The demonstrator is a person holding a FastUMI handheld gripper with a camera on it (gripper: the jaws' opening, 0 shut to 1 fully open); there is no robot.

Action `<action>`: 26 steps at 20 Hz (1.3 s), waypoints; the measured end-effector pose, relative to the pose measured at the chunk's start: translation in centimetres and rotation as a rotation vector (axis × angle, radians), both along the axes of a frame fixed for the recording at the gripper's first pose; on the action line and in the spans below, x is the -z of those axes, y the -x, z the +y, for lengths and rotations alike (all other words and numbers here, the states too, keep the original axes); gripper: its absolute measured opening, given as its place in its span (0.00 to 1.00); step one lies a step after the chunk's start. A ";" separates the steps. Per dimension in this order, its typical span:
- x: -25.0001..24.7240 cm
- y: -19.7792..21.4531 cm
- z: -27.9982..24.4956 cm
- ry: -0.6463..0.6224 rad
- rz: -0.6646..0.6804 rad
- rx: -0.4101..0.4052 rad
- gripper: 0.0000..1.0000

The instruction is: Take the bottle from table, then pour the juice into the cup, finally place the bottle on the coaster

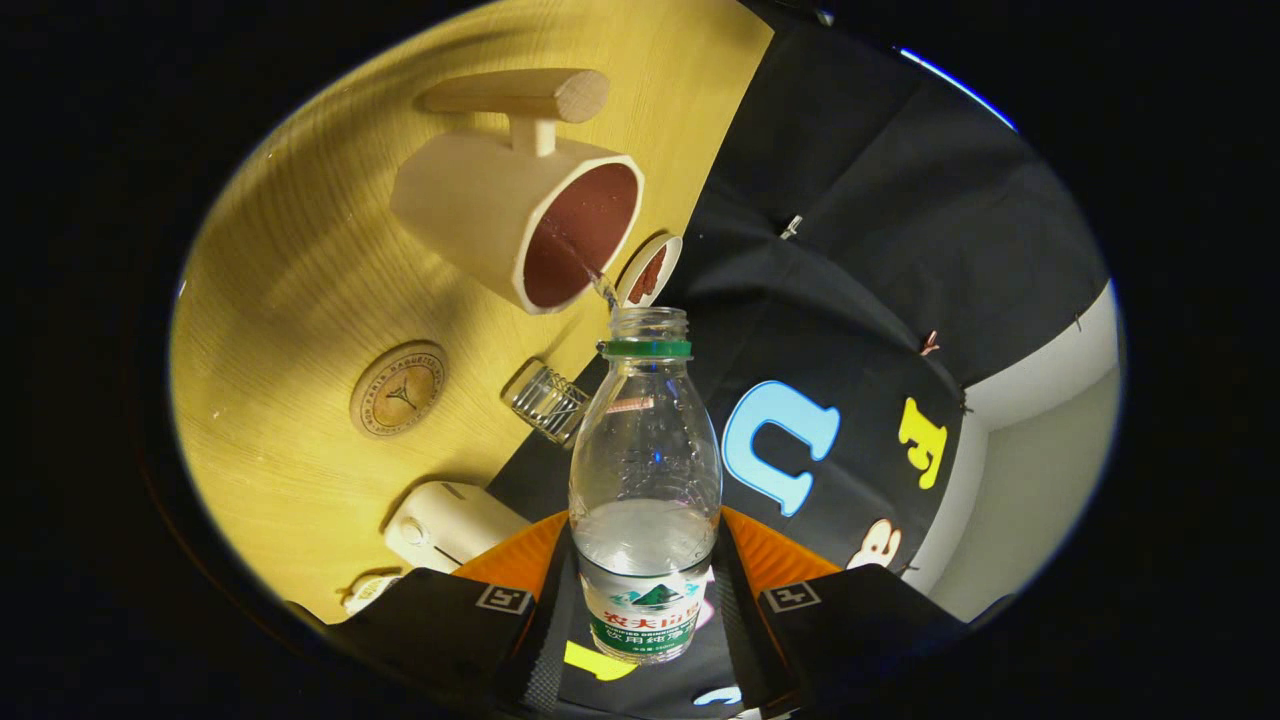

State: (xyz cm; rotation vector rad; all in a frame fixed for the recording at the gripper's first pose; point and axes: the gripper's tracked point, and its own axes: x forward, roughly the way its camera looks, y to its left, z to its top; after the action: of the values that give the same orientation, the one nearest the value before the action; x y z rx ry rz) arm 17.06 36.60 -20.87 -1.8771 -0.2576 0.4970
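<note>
My claw (pixel 645 590) grips the bottle (pixel 645 480), tipped and pouring into the cup (pixel 525 215). The stream barely clears the rim; any wobble could spill onto the tabletop (pixel 300 300).

I've got the gripper (pixel 645 590) clamped on the bottle (pixel 645 480), both fingers on its lower body, and it's tipped with the open mouth at the cup (pixel 530 215) rim. Thin stream running from mouth into cup. Coaster (pixel 398 389) sits on the table (pixel 300 270) beside a small glass (pixel 545 402).
</note>
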 end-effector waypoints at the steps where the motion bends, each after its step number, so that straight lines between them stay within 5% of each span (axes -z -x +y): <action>1: -0.3 -0.2 0.2 0.008 -0.018 -0.018 0.68; 15: -1.3 -0.6 0.7 0.041 -0.029 -0.079 0.68; 21: 1.8 -0.1 -0.5 -0.199 0.144 0.059 0.68; 26: 3.7 1.2 -0.2 -0.525 0.340 0.195 0.69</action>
State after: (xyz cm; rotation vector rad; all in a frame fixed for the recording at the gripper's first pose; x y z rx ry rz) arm 15.86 36.41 -24.59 -1.2672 0.0254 0.5438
